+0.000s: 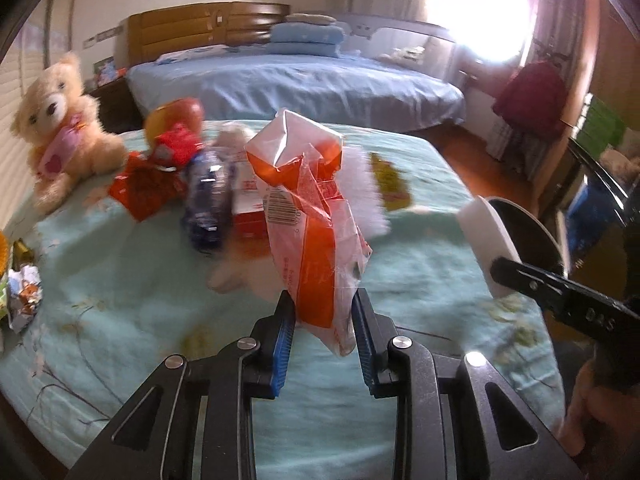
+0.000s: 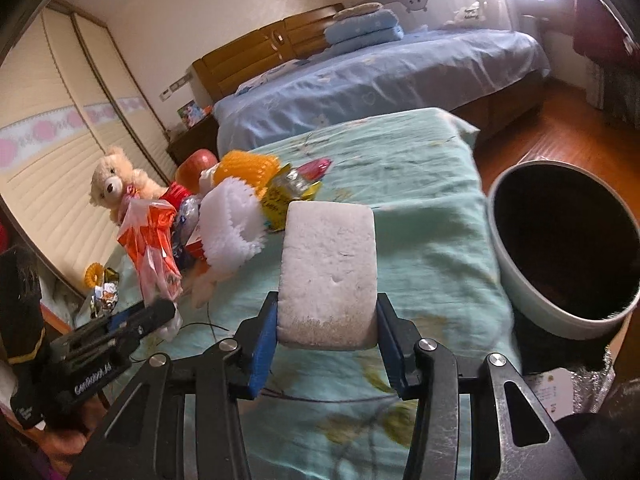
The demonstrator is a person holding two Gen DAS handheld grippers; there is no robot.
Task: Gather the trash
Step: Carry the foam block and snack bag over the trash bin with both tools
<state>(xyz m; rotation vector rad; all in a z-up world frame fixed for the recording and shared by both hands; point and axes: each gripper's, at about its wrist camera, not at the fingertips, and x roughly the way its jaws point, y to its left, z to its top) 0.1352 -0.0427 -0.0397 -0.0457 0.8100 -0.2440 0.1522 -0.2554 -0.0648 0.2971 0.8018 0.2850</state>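
My left gripper [image 1: 323, 305] is shut on an orange and clear plastic bag [image 1: 308, 208] and holds it upright above the teal bedspread [image 1: 120, 320]. The bag also shows in the right wrist view [image 2: 150, 236], with the left gripper [image 2: 160, 312] below it. My right gripper [image 2: 326, 312] is shut on a white foam block [image 2: 329, 272], which shows at the right of the left wrist view [image 1: 486, 240]. A dark round bin with a pale rim [image 2: 560, 248] stands to the right of the bed.
A pile of trash lies on the bed: red wrappers [image 1: 148, 184], a crushed bottle [image 1: 208, 196], a yellow wrapper [image 1: 390, 180], white foam netting [image 2: 230, 224], orange netting [image 2: 248, 168]. A teddy bear [image 1: 60, 128] sits at the left. A blue bed [image 1: 296, 84] stands behind.
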